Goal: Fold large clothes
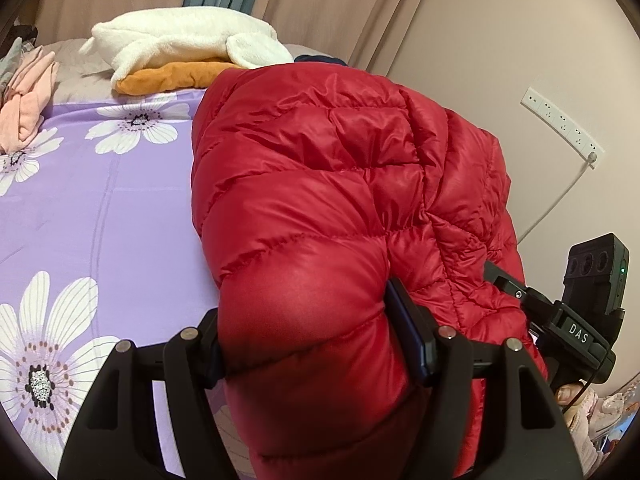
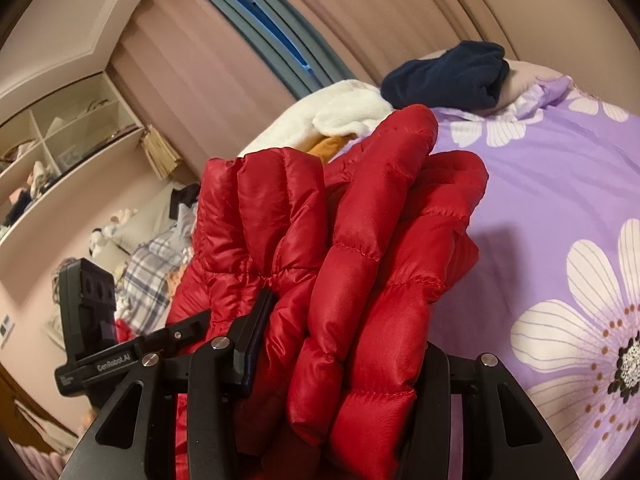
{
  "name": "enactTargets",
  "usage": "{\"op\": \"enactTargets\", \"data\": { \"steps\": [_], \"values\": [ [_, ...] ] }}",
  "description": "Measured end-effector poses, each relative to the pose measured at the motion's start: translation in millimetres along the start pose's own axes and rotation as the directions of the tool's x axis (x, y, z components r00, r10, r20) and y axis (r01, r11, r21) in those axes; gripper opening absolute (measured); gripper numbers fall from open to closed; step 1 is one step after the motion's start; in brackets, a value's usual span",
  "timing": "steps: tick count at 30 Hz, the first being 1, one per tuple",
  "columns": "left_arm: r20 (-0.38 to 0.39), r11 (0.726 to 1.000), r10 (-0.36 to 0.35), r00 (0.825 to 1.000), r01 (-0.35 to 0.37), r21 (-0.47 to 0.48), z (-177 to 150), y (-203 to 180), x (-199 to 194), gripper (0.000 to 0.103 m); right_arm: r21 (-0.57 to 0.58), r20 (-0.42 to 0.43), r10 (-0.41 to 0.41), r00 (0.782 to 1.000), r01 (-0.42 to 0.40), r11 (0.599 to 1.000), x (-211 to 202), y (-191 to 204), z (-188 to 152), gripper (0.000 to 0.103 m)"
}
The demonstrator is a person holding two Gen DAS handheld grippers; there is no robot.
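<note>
A red quilted down jacket [image 1: 320,184] is bunched up and held above the purple flowered bed sheet [image 1: 104,208]. My left gripper [image 1: 308,344] is shut on a thick fold of the jacket, which fills the gap between its fingers. My right gripper [image 2: 340,356] is shut on several stacked layers of the same jacket [image 2: 360,240]. The right gripper's body shows at the right edge of the left wrist view [image 1: 580,320]; the left gripper's body shows at the left of the right wrist view [image 2: 96,328]. The fingertips are hidden by the fabric.
A white fleece garment [image 1: 184,44] lies on an orange one [image 1: 172,78] at the bed's far end. A navy garment [image 2: 444,76] lies near the pillow. Pink clothes [image 1: 24,108] sit at the left. Wall sockets [image 1: 560,124], shelves [image 2: 60,148] and a clothes pile [image 2: 148,264] flank the bed.
</note>
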State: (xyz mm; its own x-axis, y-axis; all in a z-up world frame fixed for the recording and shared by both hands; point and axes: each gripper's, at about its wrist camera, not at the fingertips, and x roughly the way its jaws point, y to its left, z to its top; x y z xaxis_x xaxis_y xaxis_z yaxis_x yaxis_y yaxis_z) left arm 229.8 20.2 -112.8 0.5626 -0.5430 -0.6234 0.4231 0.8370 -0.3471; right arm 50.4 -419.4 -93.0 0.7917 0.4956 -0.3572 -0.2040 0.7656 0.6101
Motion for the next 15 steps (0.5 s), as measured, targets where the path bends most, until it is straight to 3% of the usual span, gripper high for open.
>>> {"op": "enactTargets", "data": {
  "steps": [15],
  "values": [
    [0.045,1.000,0.003,0.999,-0.003,0.002,-1,5,-26,0.067,-0.055,0.017,0.028,0.999,-0.027,0.998,-3,8,6,0.047]
  ]
}}
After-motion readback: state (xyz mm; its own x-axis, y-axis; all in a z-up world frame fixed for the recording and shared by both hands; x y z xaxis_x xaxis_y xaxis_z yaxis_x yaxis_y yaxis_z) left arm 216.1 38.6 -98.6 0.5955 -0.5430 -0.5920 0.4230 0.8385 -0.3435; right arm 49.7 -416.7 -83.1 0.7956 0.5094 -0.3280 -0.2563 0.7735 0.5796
